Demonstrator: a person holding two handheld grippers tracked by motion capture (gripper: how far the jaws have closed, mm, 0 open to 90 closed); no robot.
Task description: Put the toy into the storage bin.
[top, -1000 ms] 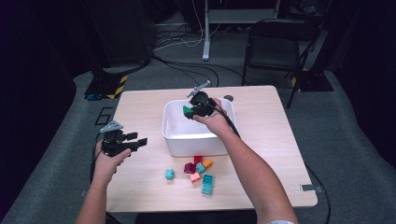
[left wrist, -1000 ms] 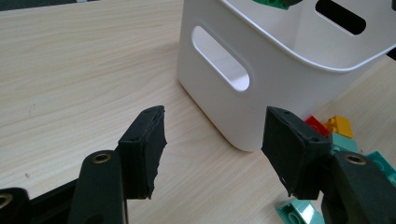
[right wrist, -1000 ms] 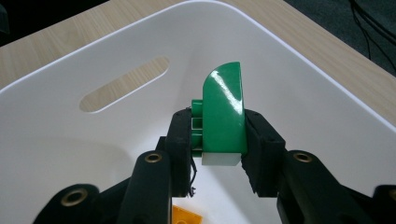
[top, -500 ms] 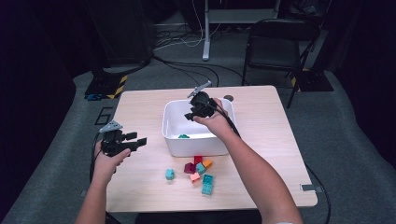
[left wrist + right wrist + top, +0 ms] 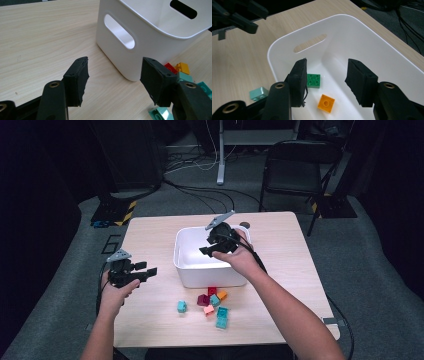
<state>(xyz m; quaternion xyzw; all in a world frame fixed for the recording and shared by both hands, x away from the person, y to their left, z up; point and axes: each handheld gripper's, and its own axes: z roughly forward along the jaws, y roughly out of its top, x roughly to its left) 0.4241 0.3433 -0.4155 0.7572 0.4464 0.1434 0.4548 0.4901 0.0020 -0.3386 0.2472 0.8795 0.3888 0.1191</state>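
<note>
The green brick has dropped into the bin, lying at centre frame beneath the right gripper, whose empty jaws have just been opening to release it, while the left gripper waits open at left.

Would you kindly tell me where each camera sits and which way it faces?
High view: above the person's side, looking forward and down on the table; both forearms show.
Left gripper view: rides the left claw, facing the white bin; its jaws show.
Right gripper view: rides the right claw, looking into the bin at a green brick; its jaws show.
All share the bin.
</note>
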